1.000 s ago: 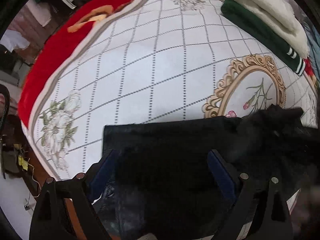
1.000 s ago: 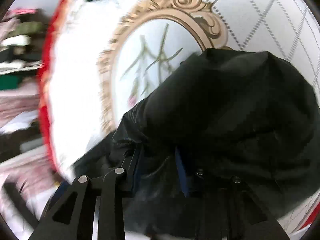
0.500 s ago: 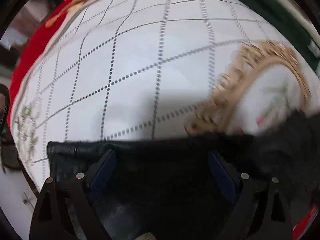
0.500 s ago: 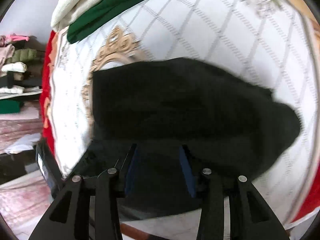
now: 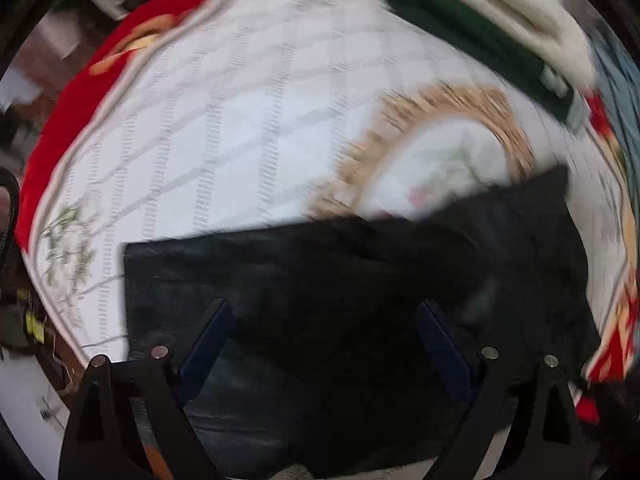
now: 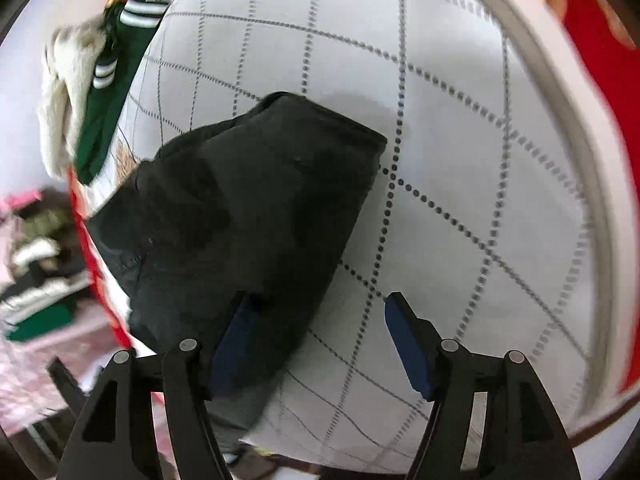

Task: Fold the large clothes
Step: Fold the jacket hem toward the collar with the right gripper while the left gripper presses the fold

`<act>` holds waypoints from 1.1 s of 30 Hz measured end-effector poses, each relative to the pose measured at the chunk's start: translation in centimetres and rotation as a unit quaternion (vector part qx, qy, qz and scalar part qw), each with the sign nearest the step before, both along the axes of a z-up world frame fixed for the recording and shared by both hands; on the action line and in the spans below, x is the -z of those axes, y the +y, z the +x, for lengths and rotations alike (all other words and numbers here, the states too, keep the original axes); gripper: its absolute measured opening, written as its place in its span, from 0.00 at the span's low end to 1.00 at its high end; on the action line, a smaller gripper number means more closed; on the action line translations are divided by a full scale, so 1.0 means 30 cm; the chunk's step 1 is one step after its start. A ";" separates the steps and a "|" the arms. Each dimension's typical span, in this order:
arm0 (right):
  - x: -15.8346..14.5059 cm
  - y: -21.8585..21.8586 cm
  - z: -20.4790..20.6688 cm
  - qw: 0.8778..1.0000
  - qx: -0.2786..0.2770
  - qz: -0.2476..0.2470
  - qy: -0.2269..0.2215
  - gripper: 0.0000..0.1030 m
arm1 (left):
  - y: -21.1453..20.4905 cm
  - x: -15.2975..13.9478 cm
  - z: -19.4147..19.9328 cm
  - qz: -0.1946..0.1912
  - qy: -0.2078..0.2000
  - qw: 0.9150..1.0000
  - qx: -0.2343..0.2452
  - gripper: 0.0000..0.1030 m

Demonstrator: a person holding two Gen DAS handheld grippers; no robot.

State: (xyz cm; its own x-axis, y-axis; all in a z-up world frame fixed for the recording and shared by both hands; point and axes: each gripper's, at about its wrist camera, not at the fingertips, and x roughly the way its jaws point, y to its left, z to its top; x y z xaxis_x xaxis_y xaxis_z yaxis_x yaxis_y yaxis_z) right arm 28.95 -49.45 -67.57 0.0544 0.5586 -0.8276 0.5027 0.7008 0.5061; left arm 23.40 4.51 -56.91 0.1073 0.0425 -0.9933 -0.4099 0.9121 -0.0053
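A black garment [image 5: 360, 292] lies folded into a flat rectangle on the white checked bedspread [image 5: 224, 128], near the front edge. It also shows in the right wrist view [image 6: 248, 200] as a compact folded bundle. My left gripper [image 5: 324, 344] is open, its blue pads spread wide just above the garment's near part. My right gripper [image 6: 320, 336] is open too; its left pad overlaps the garment's near corner, its right pad is over bare bedspread. Neither holds any cloth.
A folded green garment with white stripes [image 5: 480, 36] and a cream fleece one [image 5: 512, 4] are stacked at the far right corner; both show at upper left in the right wrist view [image 6: 108, 92]. The bedspread has a red border [image 6: 600, 60]. Clutter lies beyond the bed.
My right gripper opened, let go of the black garment and swung off to its side. My left gripper stayed open and pulled back a little. The garment now lies folded flat.
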 end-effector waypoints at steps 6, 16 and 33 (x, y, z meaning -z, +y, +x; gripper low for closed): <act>0.080 0.007 0.086 0.993 0.046 0.055 -0.098 0.61 | -0.107 0.167 0.048 0.022 0.026 0.999 0.032 0.97; -0.121 -0.054 -0.038 0.982 0.097 0.086 -0.141 0.15 | -0.142 0.184 0.131 0.015 0.014 0.994 0.104 1.00; 0.159 0.031 0.050 0.960 0.081 0.224 -0.150 0.66 | -0.168 0.191 0.094 0.027 0.006 0.991 0.128 1.00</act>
State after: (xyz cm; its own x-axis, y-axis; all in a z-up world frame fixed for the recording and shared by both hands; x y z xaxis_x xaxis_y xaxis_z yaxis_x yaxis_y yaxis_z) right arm 30.44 -48.53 -72.33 0.3701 0.8180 -0.4403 0.3711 0.3044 0.8773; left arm 26.22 -0.54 -62.65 0.1104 0.0679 -0.9916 -0.1650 0.9851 0.0491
